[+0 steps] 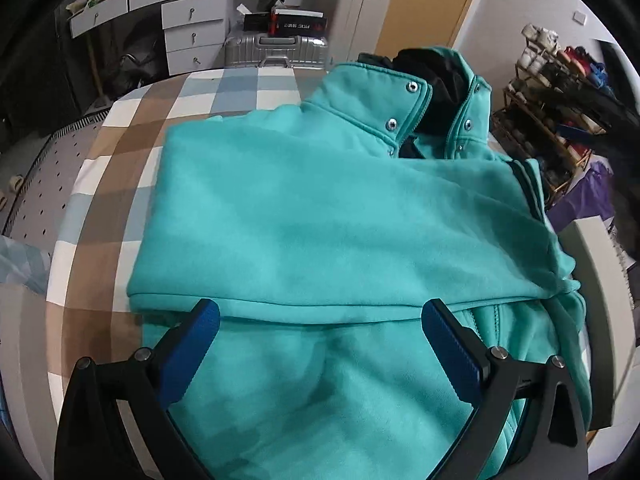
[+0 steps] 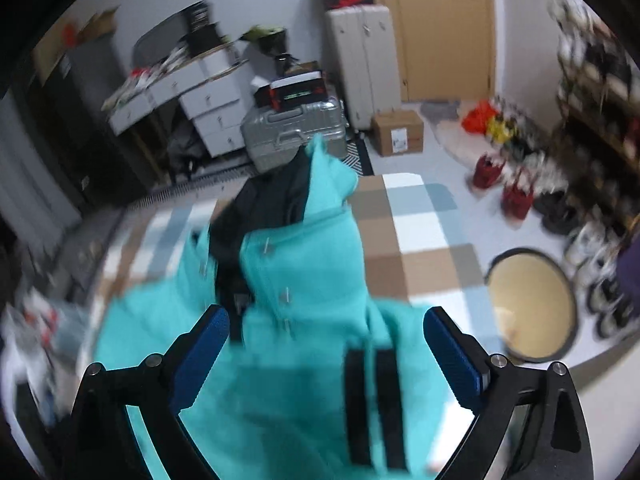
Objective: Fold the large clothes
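A teal fleece jacket with a black lining and metal snaps lies partly folded on a checked table. Its collar points away from me and a folded layer lies across the body. My left gripper is open and empty, just above the jacket's near part at the fold edge. In the blurred right wrist view the jacket lies collar away on the table. My right gripper is open and empty above it. A black ribbed cuff lies between its fingers.
Behind the table stand a silver suitcase, white drawers and a white cabinet. A shoe rack stands at the right. On the floor are a cardboard box and a round tan basin.
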